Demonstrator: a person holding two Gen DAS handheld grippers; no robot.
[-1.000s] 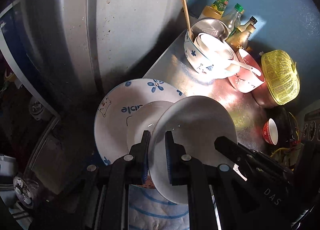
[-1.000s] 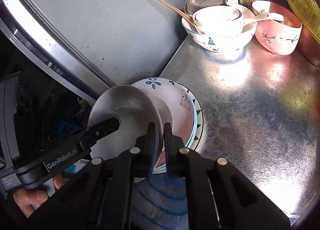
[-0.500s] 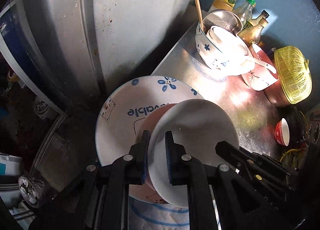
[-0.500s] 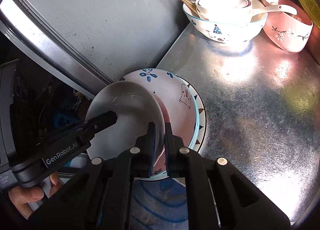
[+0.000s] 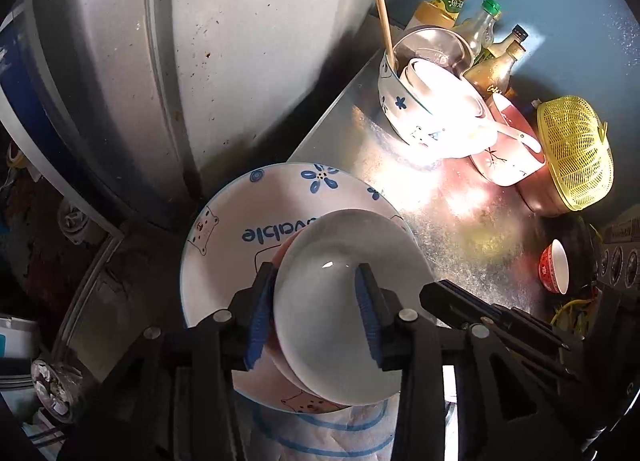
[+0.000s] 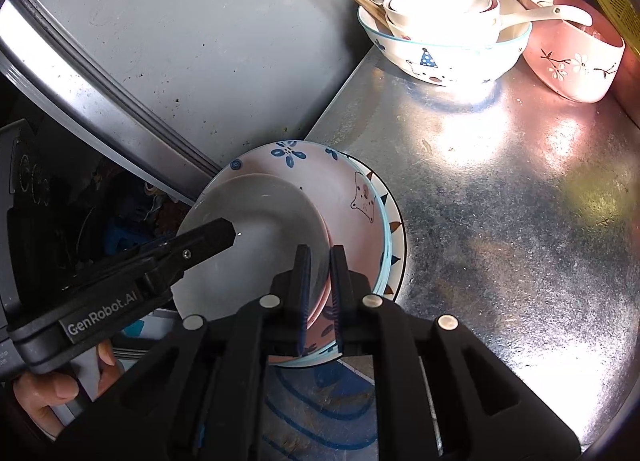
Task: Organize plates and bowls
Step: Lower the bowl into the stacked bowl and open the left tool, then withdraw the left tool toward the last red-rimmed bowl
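In the left wrist view, the left gripper (image 5: 316, 313) is at the lower centre of the frame. Its jaws have just been opening, and they now stand apart on both sides of the rim of the small white plate (image 5: 344, 309); the blue pads no longer press on it. This plate lies on top of a stack of plates at the near corner of the metal counter (image 5: 460, 221). Directly under it a pink plate (image 5: 292, 381) shows only at the edge, and below that is the large white plate with blue flowers and a bear (image 5: 240, 229).

In the right wrist view, the right gripper (image 6: 320, 293) is at the lower centre. Its jaws are almost closed and they clamp the right rim of the small white plate (image 6: 260, 229); whether the pink plate's edge is also between them I cannot tell. The left gripper's finger (image 6: 200, 245) reaches in from the lower left, over the plate, and a hand (image 6: 52, 393) holds its handle.

In the upper right of the left wrist view stands a white bowl with blue print (image 5: 404, 113), with smaller bowls and chopsticks (image 5: 380, 9) inside. A pink bowl (image 5: 508, 157), a yellow basket (image 5: 576, 157) and bottles (image 5: 480, 33) are near it.
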